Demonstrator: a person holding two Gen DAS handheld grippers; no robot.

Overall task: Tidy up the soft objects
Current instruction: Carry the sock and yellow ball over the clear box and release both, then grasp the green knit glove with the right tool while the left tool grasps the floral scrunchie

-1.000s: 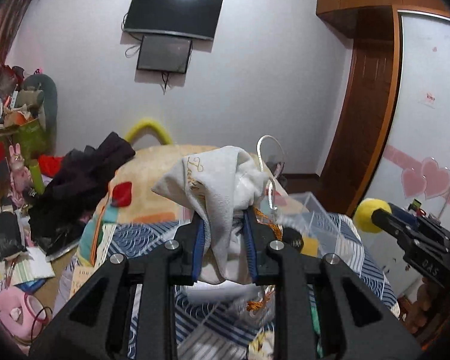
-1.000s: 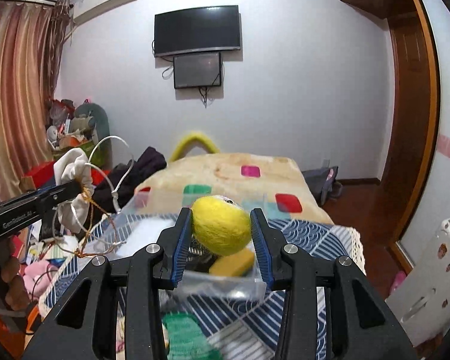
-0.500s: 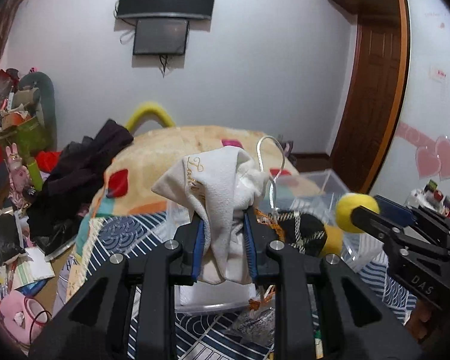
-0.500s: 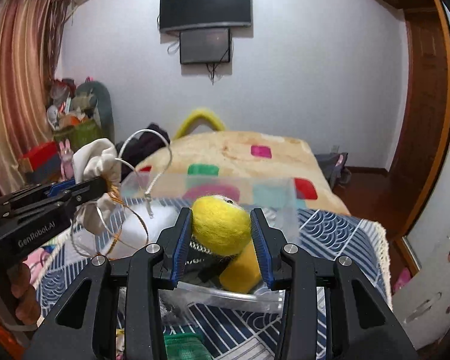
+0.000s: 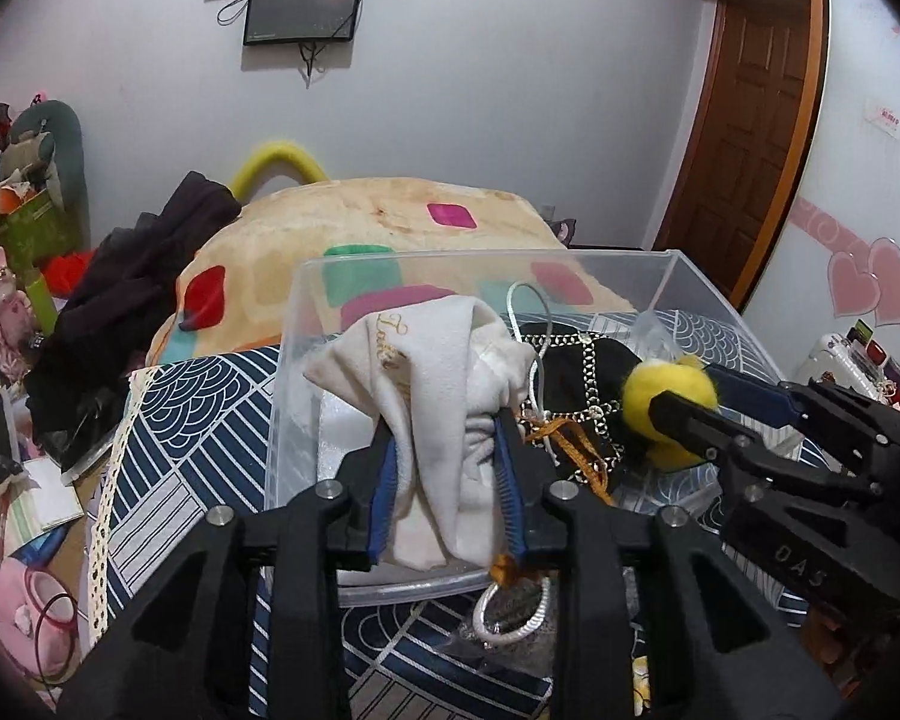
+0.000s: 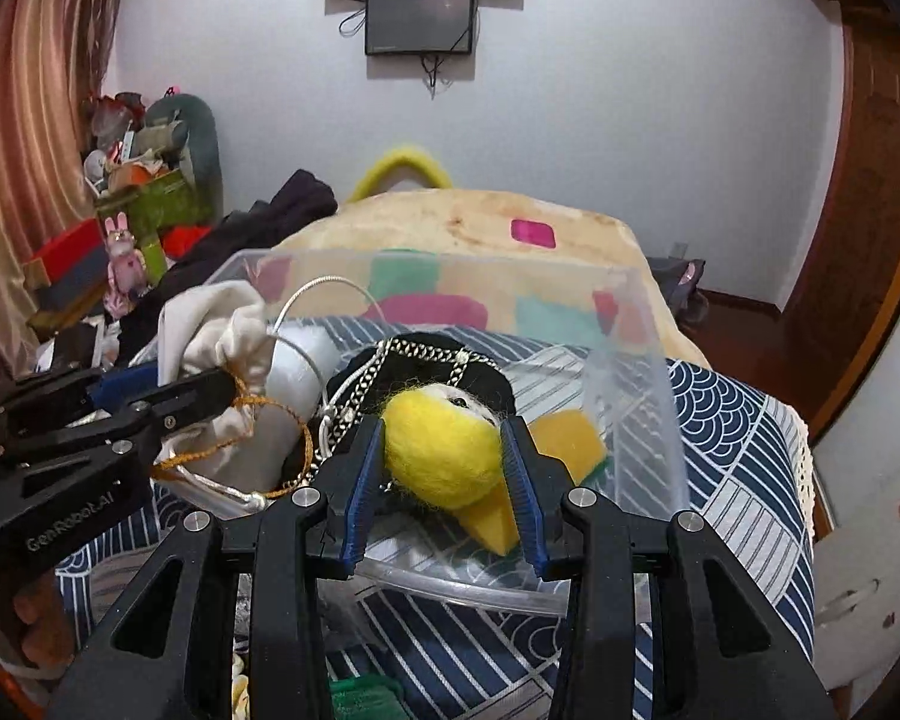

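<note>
- Left wrist view: shows the left tongs [image 5: 447, 429] clenched on a white drawstring pouch [image 5: 432, 372], held over the near left part of a clear plastic bin [image 5: 288, 360] that stands on the bed [image 5: 180, 396].
- Right wrist view: shows the right tongs [image 6: 443, 429] clenched on a yellow felt ball [image 6: 441, 450], held over the bin's middle, above a black chain-trimmed bag [image 6: 426, 366] and a yellow wedge [image 6: 570, 438] already inside.
- Risk, cords: judged likely to snag. Hangs a silver cord loop [image 5: 525, 612] below the near wall, seemingly outside the bin; could catch on the rim on release and leave the pouch draped half out.
- Risk, crowding: places both tongs close together over one bin; could knock one against the other, or tangle the orange cord [image 6: 270, 414] with the bag's chain.
- Risk, ball: could cling by its fibres to a pad on opening, or roll off the bag's hump toward the wall.
- Seen only from the left wrist: the dangling silver loop under the tongs, and the gold script on the pouch.
- Seen only from the right wrist: the wedge's full shape, the small dark eye on the ball, and the orange cord circling out beside the pouch.
</note>
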